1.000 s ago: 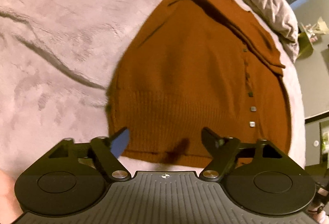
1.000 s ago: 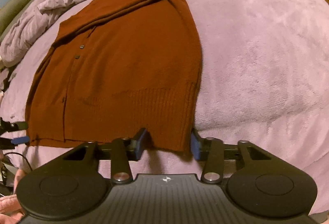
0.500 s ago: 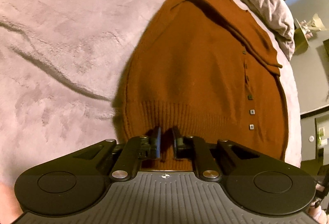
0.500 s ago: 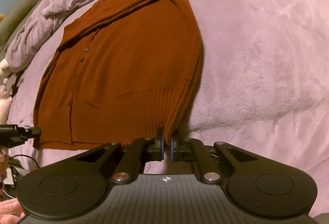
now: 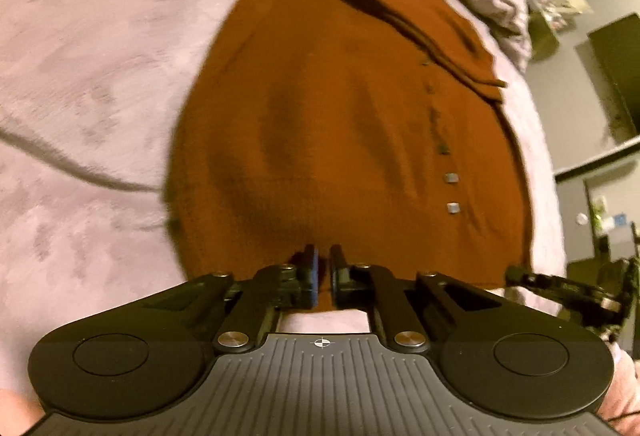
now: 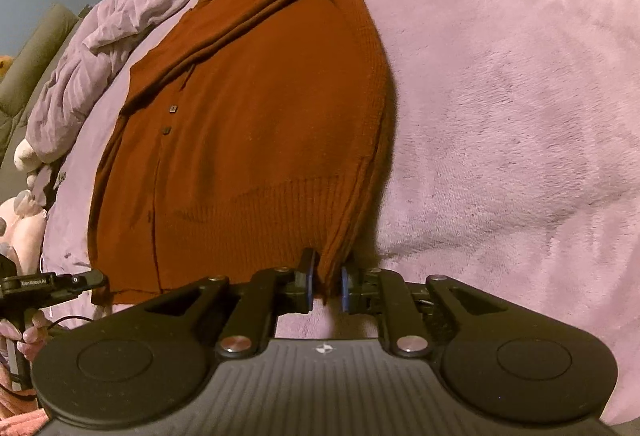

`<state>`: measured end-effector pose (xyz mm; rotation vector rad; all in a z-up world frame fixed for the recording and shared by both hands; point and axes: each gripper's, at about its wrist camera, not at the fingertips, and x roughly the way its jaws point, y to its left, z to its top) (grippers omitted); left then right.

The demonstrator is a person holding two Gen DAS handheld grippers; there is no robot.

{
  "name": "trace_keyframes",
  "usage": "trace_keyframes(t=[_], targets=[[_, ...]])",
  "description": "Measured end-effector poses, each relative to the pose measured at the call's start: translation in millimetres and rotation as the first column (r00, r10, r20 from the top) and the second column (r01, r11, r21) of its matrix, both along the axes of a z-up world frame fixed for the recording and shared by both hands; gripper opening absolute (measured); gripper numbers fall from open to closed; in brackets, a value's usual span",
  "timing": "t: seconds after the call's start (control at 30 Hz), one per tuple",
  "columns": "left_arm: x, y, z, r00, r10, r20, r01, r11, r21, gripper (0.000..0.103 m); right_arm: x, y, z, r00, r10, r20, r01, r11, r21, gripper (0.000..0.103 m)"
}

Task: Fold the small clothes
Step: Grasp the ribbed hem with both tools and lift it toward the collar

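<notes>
Pinching the hem of a rust-brown cardigan (image 5: 340, 123) spread on the bed (image 6: 520, 75), both claws, left claw (image 5: 323, 270) and right claw (image 6: 325, 282), clamp knit at six o'clock; lettering at nine o'clock is unreadable.

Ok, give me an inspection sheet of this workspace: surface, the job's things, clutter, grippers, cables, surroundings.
Surface: pink plush blanket, creased at the left gripper's side.
Job's things: rust cardigan lying flat, buttons showing, sleeves folded across the top.
Clutter: crumpled grey duvet beyond the cardigan; plush toys at the bed edge.
Grippers: left gripper shut on the cardigan hem; right gripper pinching the hem's corner, which is raised off the blanket.
Cables: thin dark cable by the left hand.
Surroundings: dim room, grey walls, dark furniture.
</notes>
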<state>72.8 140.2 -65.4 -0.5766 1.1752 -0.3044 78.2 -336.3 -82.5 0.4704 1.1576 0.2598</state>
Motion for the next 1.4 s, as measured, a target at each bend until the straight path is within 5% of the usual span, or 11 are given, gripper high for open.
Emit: trace_keyframes(t=[0.23, 0.43, 0.53, 0.73, 0.97, 1.1, 1.17, 1.4], targets=[[7, -7, 20, 0.994, -0.014, 0.105, 0.02, 0.998, -0.052, 0.004, -2, 11, 15, 0.995, 0.068, 0.069, -0.06, 0.992, -0.11, 0.005], [9, -4, 13, 0.998, -0.004, 0.062, 0.004, 1.0, 0.005, 0.007, 2, 24, 29, 0.987, 0.106, 0.125, -0.085, 0.983, -0.163, 0.005], [1, 11, 11, 0.998, 0.048, 0.045, -0.049, 0.998, 0.031, 0.028, 1, 24, 31, 0.986, 0.103, 0.128, -0.082, 0.983, -0.162, 0.005], [-11, 36, -1, 0.992, 0.121, -0.028, -0.12, 0.991, 0.053, 0.035, 1, 22, 31, 0.988, 0.081, 0.129, -0.062, 0.987, -0.147, 0.005], [-10, 33, -11, 0.994, 0.089, -0.06, -0.089, 0.996, 0.006, 0.038, 2, 29, 27, 0.99, 0.093, 0.107, -0.069, 0.975, -0.213, 0.005], [-4, 26, -12, 0.997, 0.059, -0.059, -0.059, 0.998, 0.001, 0.036, 1, 34, 27, 0.987, 0.117, 0.111, -0.086, 0.963, -0.255, 0.005], [-2, 22, -12, 0.998, 0.024, -0.054, -0.024, 1.0, 0.007, 0.006, 1, 36, 27, 0.985, 0.131, 0.114, -0.096, 0.957, -0.273, 0.005], [1, 12, -14, 0.998, -0.015, -0.067, 0.016, 1.0, 0.025, 0.006, -1, 41, 28, 0.98, 0.157, 0.122, -0.114, 0.945, -0.306, 0.005]])
